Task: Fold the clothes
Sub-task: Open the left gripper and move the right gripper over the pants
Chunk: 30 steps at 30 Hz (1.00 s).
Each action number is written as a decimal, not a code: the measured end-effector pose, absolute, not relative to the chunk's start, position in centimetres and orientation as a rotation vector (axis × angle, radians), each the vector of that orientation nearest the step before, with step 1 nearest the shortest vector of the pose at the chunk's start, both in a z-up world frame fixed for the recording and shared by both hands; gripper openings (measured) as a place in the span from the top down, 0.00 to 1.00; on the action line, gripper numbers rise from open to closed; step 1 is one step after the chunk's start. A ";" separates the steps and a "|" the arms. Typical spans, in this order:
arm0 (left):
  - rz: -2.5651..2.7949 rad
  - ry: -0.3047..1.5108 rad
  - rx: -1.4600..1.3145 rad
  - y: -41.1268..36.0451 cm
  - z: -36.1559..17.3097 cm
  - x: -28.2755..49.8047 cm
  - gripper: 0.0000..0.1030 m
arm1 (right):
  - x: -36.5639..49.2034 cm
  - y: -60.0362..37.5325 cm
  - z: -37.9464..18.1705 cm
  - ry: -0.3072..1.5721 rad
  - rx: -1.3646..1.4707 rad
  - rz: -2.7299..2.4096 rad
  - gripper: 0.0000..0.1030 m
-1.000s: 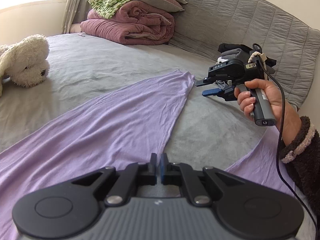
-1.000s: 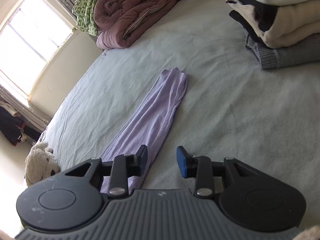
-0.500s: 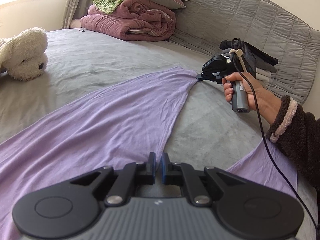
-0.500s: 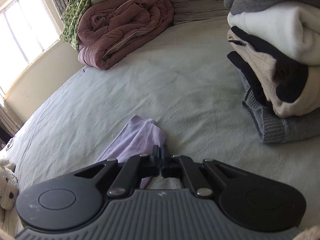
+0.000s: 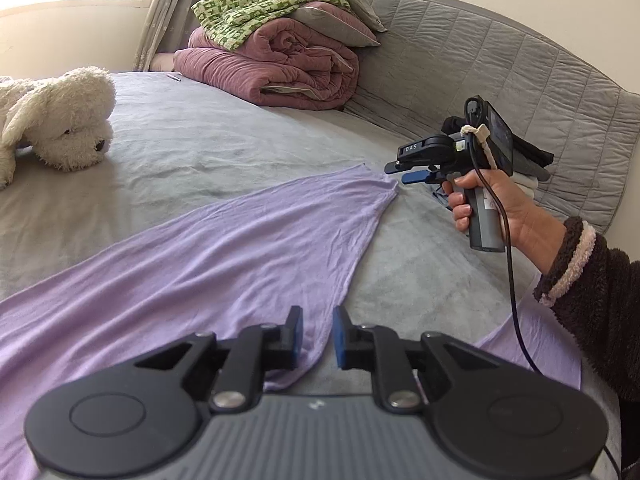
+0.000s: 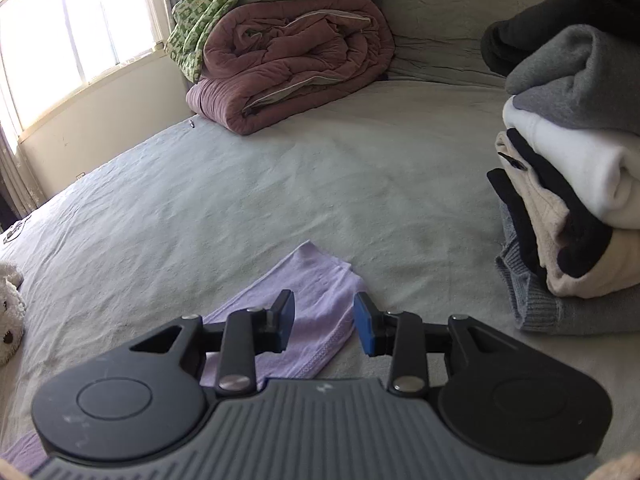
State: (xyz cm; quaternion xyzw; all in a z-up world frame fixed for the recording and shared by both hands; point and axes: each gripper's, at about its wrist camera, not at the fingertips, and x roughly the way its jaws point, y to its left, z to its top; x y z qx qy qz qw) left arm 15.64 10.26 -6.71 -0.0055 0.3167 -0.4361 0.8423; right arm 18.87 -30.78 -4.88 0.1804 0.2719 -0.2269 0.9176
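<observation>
A lilac garment (image 5: pixel 224 248) lies spread flat on the grey bed (image 5: pixel 192 148). One long leg or sleeve runs away to a cuff near the headboard. My left gripper (image 5: pixel 317 338) is open, low over the garment's near fold, holding nothing. My right gripper (image 6: pixel 324 322) is open just above the cuff end (image 6: pixel 316 280) of the lilac garment. It also shows in the left wrist view (image 5: pixel 404 172), held in a hand just right of the cuff, apart from the cloth.
A stack of folded clothes (image 6: pixel 568 168) stands at the right by the quilted headboard (image 5: pixel 520 72). A rolled maroon duvet (image 5: pixel 280 64) with a green patterned cloth and pillow lies at the far end. A white plush dog (image 5: pixel 60 116) lies at the left.
Both grippers were shut half a second ago and are open now. The right one has let go of the cuff, which lies flat on the bed. The left one has released the near fold.
</observation>
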 end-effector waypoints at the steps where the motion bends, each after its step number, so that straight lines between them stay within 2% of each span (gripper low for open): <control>1: -0.918 0.684 -0.003 10.2 -6.9 15.7 0.84 | 19.5 -30.3 -5.2 0.573 0.354 -0.455 0.64; 4: -0.922 0.741 0.038 9.9 -7.6 15.7 0.84 | 21.9 -29.8 -6.4 0.614 0.280 -0.434 0.64; 8: -0.930 0.726 0.037 10.3 -7.3 15.5 0.84 | 24.3 -29.8 -7.5 0.631 0.156 -0.460 0.62; 12: -0.878 0.691 0.001 11.9 -6.5 15.5 0.78 | 23.7 -28.7 -6.7 0.636 0.194 -0.396 0.61; 17: -0.758 0.673 -0.044 14.9 -5.8 15.7 0.77 | 22.3 -23.6 -5.6 0.672 0.194 -0.178 0.61; 22: -0.708 0.736 -0.020 14.9 -7.0 16.5 0.77 | 21.7 -16.0 -4.8 0.725 0.109 0.099 0.61; 28: -0.729 0.743 -0.005 14.9 -7.2 16.2 0.76 | 22.4 -8.6 -5.8 0.793 0.032 0.324 0.61; 30: -0.729 0.743 -0.004 15.0 -7.3 16.2 0.76 | 23.3 -6.9 -6.6 0.801 -0.024 0.327 0.58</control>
